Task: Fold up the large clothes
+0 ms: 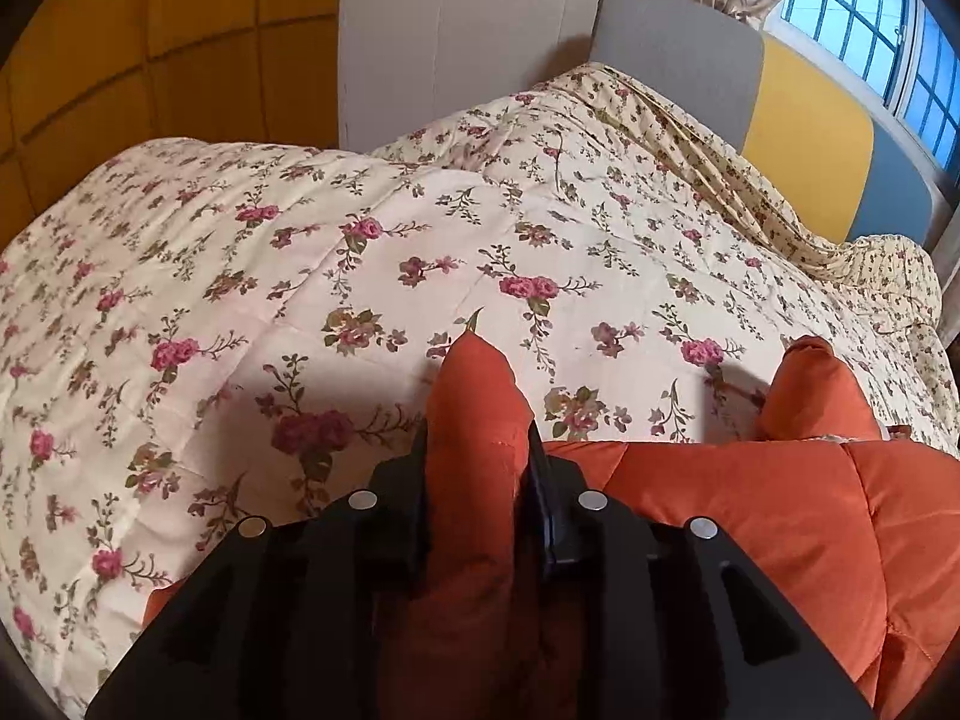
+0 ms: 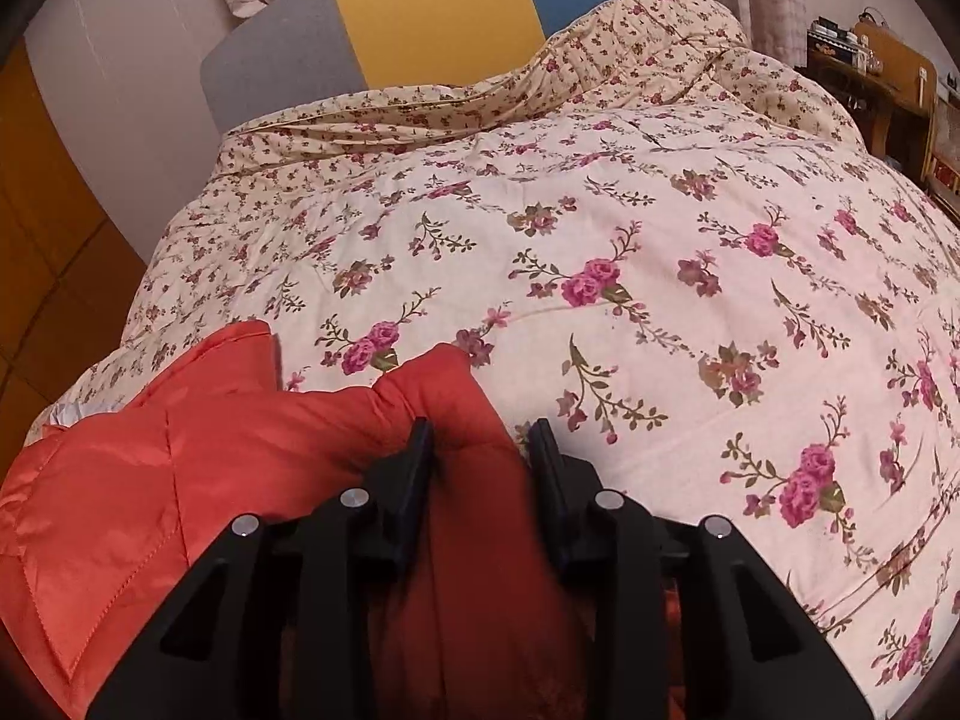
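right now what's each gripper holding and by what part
Both hold the orange quilted garment: the left gripper and right gripper each pinch a bunched-up edge of it, over the floral bedspread.

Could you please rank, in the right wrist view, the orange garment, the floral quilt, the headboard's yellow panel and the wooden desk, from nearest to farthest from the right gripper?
1. Orange garment: pinched in the right gripper.
2. Floral quilt: spread just ahead, under the garment.
3. Yellow panel: on the headboard, beyond the quilt's far edge.
Wooden desk: far right; too close to call against the panel.
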Demonstrator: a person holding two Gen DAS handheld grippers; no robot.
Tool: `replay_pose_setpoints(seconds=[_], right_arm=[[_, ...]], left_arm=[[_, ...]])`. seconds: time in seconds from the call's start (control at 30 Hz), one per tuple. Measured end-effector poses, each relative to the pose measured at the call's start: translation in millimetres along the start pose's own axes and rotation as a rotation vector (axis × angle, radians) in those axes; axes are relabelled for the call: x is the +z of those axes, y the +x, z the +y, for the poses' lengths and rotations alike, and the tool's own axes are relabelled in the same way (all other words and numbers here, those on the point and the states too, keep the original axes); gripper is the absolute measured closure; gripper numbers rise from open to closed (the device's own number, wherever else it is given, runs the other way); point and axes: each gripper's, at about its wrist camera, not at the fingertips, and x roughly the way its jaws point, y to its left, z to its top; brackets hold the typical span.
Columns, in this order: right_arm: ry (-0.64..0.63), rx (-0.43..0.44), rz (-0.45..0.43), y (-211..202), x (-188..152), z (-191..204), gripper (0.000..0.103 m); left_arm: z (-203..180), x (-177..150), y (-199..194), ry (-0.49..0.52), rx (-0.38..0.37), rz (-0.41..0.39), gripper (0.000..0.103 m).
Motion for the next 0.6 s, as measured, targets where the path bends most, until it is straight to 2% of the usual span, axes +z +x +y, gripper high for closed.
replay_pose_setpoints(seconds=[0.03, 0.07, 0.13, 0.17, 0.23, 0.3, 0.33, 0.4, 0.5, 0.6], right_arm=[[0.007, 0.014, -0.005, -2, 0, -2, 0.066], [0.021, 0.036, -0.018, -7, 0, -5, 0.056], [0.039, 0.084, -0.095, -28, 1, -10, 0.051], [0.035, 0.093, -0.126, -38, 0, -10, 0.051], [0.011, 0.125, -0.177, -63, -3, -3, 0.051], [-0.030, 0.206, -0.206, -92, -12, 7, 0.050], [-0.062, 0.246, -0.217, -107, -20, 16, 0.047], [-0.112, 0.296, -0.215, -121, -32, 30, 0.043], [-0.221, 0.330, -0.177, -125, -54, 57, 0.042], [-0.335, 0.262, -0.099, -96, -69, 90, 0.042]], left_arm=[[0, 1, -2, 0.003, 0.000, 0.003, 0.076], [0, 1, -9, 0.010, 0.003, 0.004, 0.076], [-1, 1, -30, 0.013, -0.003, -0.023, 0.074], [-1, -2, -50, 0.006, -0.019, -0.072, 0.069], [0, -10, -84, -0.010, -0.060, -0.171, 0.041], [-3, -26, -124, -0.005, -0.120, -0.286, 0.035], [-7, -32, -135, 0.012, -0.140, -0.305, 0.035], [-22, -49, -155, 0.070, -0.194, -0.317, 0.035], [-48, -67, -159, 0.144, -0.256, -0.263, 0.035], [-88, -84, -140, 0.316, -0.201, -0.226, 0.035]])
